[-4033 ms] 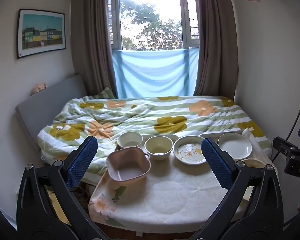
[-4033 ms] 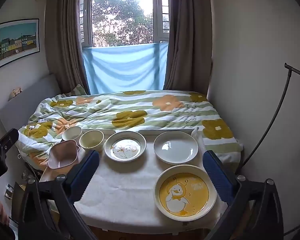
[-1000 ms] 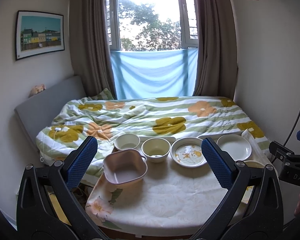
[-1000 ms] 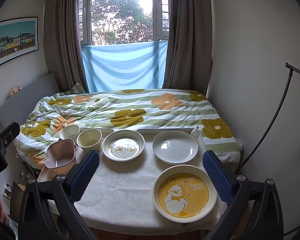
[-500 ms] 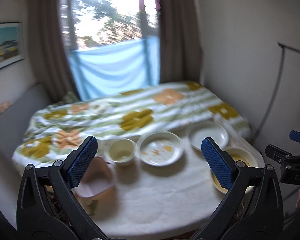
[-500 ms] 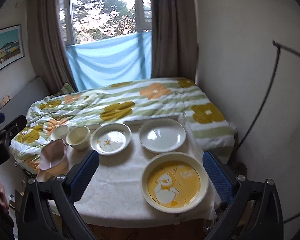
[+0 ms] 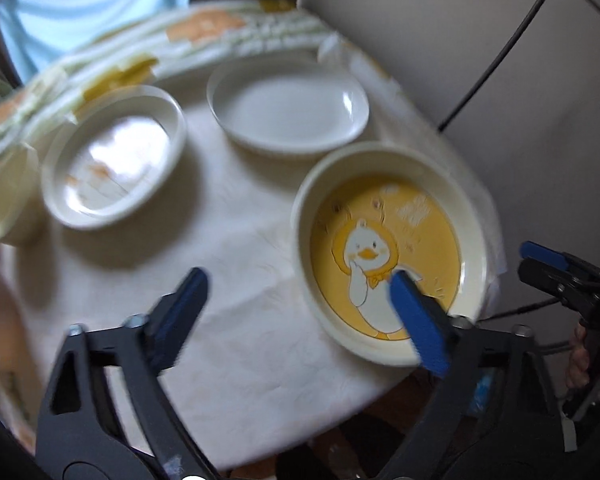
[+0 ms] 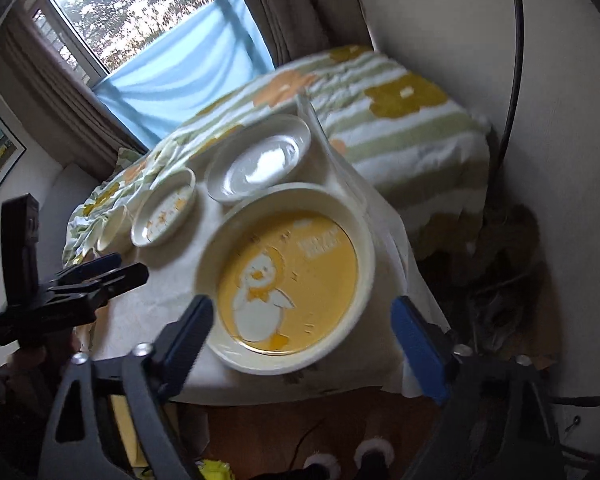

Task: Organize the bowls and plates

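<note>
Both claws, the left claw [image 7: 296,300] and the right claw [image 8: 300,320], are wide open and empty (nothing picked yet) near the duck plate [image 8: 288,280], which sits flat at the counter [image 7: 228,280] edge, probably first to stack.

White lettering on duck plate [image 8: 288,280] blurred, unreadable.

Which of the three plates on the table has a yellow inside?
The duck plate, nearest both open grippers. Its centre is yellow with a white duck; the plain white plate and the small patterned plate have pale centres.
</note>
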Tool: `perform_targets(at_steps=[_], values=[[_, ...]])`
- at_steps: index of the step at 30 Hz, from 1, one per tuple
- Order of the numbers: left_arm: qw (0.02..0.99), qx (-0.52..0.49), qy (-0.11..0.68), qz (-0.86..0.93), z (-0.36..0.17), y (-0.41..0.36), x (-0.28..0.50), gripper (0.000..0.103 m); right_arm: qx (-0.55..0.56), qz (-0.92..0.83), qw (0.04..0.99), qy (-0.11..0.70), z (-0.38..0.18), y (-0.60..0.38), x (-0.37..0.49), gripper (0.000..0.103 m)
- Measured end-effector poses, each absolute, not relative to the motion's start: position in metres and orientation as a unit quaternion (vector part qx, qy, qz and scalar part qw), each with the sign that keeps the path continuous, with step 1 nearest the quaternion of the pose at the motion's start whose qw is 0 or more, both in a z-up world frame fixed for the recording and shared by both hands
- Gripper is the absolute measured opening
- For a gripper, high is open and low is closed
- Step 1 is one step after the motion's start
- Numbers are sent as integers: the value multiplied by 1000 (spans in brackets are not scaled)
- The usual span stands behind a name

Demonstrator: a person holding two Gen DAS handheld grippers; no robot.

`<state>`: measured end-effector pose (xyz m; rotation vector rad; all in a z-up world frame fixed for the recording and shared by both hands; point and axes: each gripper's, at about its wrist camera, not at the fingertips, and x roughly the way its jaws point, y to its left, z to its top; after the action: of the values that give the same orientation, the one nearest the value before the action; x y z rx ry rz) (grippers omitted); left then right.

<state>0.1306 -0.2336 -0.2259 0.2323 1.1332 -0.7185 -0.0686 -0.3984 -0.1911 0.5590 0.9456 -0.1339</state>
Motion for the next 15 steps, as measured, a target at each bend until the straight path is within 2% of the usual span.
perform_targets(at_steps=[4,6,10,12,15], values=[[761,102,552,-326,-259,-245,138,66,279,-35,838,467,-221,-414,-54,55],[753,100,563,-324,-270,-247,141,52,279,-26,837,471,-229,-420,-48,50],[745,98,577,-322,-285,-255,140,35,280,-12,833,476,-239,-428,-35,35],[742,94,581,-321,-289,-256,144,24,277,-7,833,479,-243,-432,-31,31],[740,86,585,-320,-294,-259,145,20,266,-7,833,485,-247,-434,-27,22]])
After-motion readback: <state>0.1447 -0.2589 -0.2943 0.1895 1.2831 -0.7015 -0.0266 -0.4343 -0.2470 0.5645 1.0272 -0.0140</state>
